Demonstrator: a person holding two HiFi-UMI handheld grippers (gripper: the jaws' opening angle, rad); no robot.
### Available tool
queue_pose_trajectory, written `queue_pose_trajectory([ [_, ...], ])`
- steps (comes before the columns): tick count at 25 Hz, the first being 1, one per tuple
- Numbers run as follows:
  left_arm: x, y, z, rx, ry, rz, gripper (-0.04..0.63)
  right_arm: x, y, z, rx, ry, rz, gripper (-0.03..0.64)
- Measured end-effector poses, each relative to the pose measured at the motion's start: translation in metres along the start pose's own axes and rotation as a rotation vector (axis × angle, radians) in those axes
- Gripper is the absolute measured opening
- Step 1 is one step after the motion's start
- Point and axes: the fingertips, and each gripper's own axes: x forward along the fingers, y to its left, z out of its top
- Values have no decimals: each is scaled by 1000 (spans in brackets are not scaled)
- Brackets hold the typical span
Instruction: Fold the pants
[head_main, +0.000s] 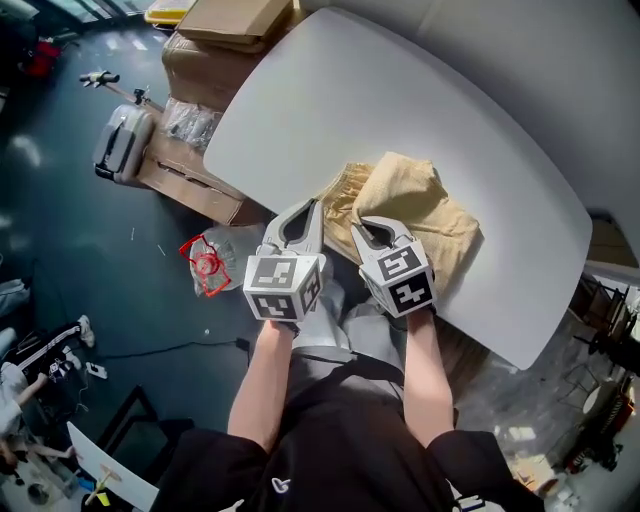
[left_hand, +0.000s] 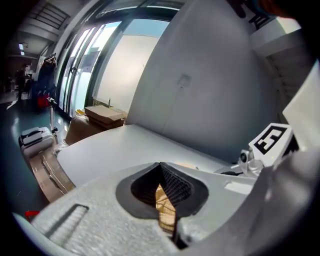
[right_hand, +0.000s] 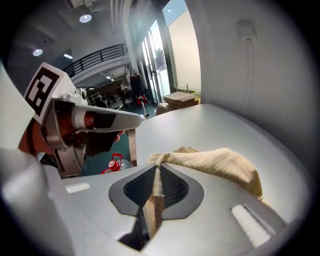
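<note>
The tan pants (head_main: 415, 210) lie bunched in a heap on the white table (head_main: 380, 100), close to its near edge. My left gripper (head_main: 304, 210) is shut on a fold of the fabric at the heap's left side; tan cloth shows between its jaws in the left gripper view (left_hand: 165, 202). My right gripper (head_main: 370, 230) sits beside it at the heap's front, also shut on the pants (right_hand: 220, 160), with a pinched strip of cloth running down between its pads (right_hand: 156, 187). The two grippers stand side by side, only a little apart.
Cardboard boxes (head_main: 215, 40) stand on the floor past the table's left end, with a grey suitcase (head_main: 122, 140) beside them. A red wire object (head_main: 205, 265) lies on the floor near my left arm. A pale wall (head_main: 520, 50) runs behind the table.
</note>
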Motion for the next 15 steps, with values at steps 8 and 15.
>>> queue_pose_trajectory([
  [8, 7, 27, -25, -23, 53, -4, 5, 60, 20, -35, 126, 51, 104, 68],
  [15, 18, 15, -17, 2, 62, -51, 5, 49, 24, -20, 192, -36, 174, 149],
])
